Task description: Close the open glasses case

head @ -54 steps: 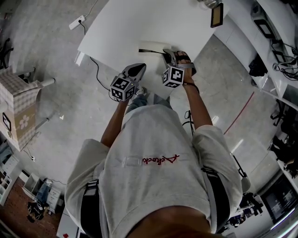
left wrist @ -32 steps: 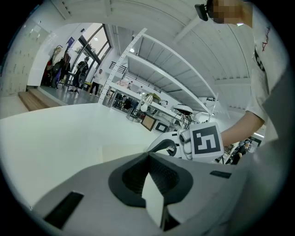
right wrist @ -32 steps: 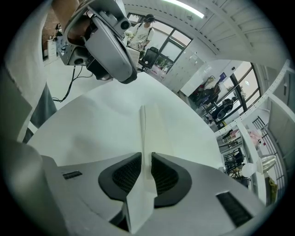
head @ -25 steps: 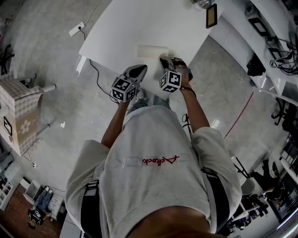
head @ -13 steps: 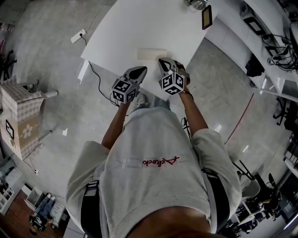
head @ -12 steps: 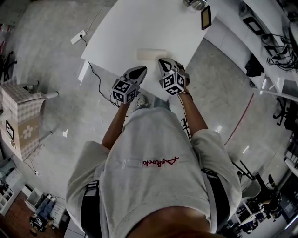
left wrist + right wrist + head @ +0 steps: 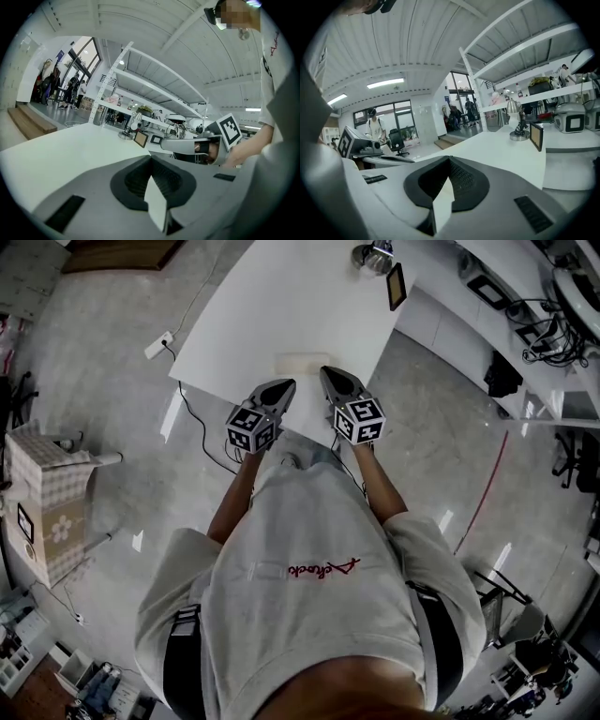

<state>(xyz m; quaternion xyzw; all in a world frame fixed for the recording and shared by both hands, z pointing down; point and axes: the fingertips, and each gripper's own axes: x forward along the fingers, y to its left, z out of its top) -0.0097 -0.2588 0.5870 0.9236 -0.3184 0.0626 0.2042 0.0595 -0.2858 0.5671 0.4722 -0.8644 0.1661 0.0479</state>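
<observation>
The cream glasses case (image 7: 302, 363) lies with its lid down near the front edge of the white table (image 7: 281, 296). Both grippers hover side by side just in front of it, apart from it. My left gripper (image 7: 285, 385) is shut with nothing in it, its tips meeting in the left gripper view (image 7: 150, 157). My right gripper (image 7: 326, 373) is also shut and empty (image 7: 449, 160). Each gripper shows in the other's view: the right gripper (image 7: 187, 144) and the left gripper (image 7: 361, 146). The case is hidden below the jaws in both gripper views.
A metal lamp base (image 7: 373, 256) and a small dark framed panel (image 7: 397, 286) stand at the table's far right corner. On the floor lie a power strip (image 7: 157, 344) and cable left of the table. A cardboard box (image 7: 42, 507) stands further left.
The case stood open with my right gripper on it; now its lid is down. Both grippers have lifted and drawn back from it, and the right one has rolled over.
</observation>
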